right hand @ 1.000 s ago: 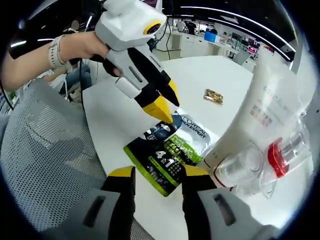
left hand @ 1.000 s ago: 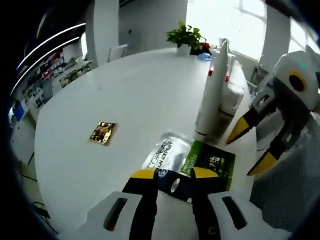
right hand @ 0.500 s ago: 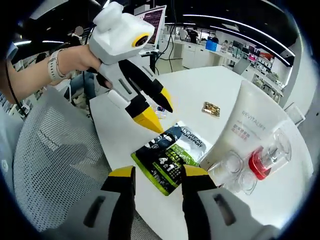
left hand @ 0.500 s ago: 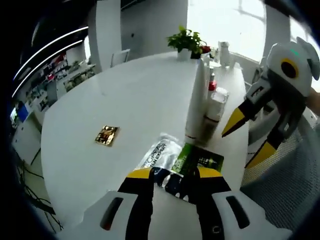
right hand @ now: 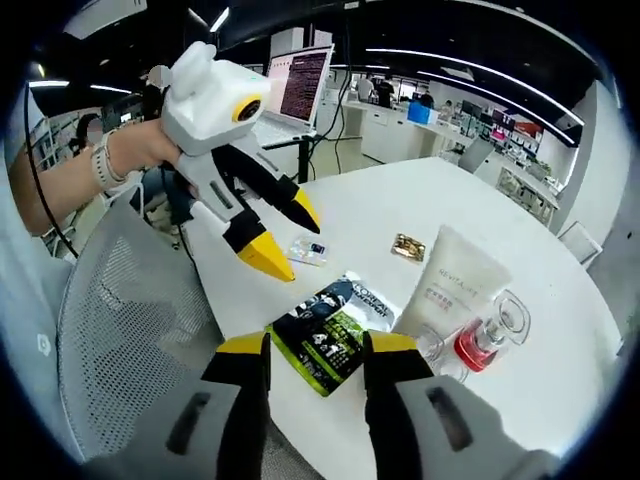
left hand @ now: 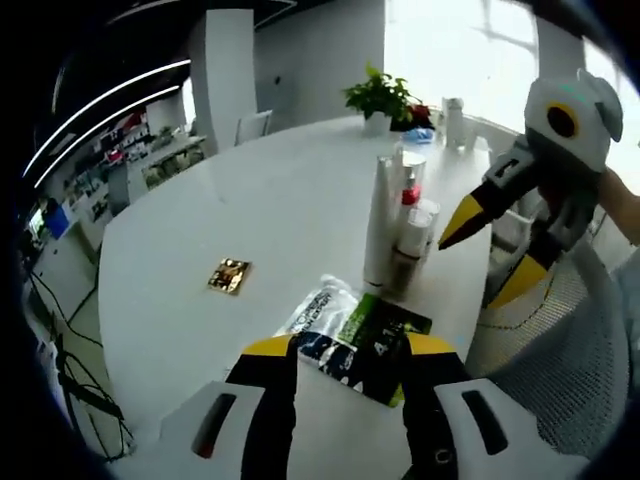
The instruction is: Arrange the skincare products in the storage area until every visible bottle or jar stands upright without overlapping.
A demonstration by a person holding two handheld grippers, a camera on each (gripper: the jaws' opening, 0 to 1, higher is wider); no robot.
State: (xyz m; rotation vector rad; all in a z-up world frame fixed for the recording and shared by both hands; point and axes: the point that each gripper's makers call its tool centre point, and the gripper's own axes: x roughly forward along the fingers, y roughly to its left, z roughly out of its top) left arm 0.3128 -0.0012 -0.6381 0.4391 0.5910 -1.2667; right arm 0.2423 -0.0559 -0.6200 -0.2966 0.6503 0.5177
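A green, black and silver sachet (left hand: 355, 335) lies flat on the round white table (left hand: 250, 200), just beyond my open left gripper (left hand: 350, 350). Behind it a white tube (left hand: 378, 225) stands on its cap, with small bottles (left hand: 410, 235) close against it. My right gripper (left hand: 490, 255) hovers open above the table's right edge. In the right gripper view the sachet (right hand: 330, 330) lies ahead of my open right gripper (right hand: 318, 345). The tube (right hand: 445, 285) and a glass bottle of red liquid (right hand: 485, 335) stand to its right. The left gripper (right hand: 285, 238) hangs open over the table, held by a hand.
A small gold packet (left hand: 230, 275) lies left of the sachet, and a little clear sachet (right hand: 305, 250) lies under the left gripper. A potted plant (left hand: 380, 95) stands at the table's far side. A grey mesh chair (right hand: 130, 330) sits at the near edge.
Both views have drawn back and up from the table, so the sachet, tube and bottles look smaller. Nothing on the table has moved. Both grippers stay open.
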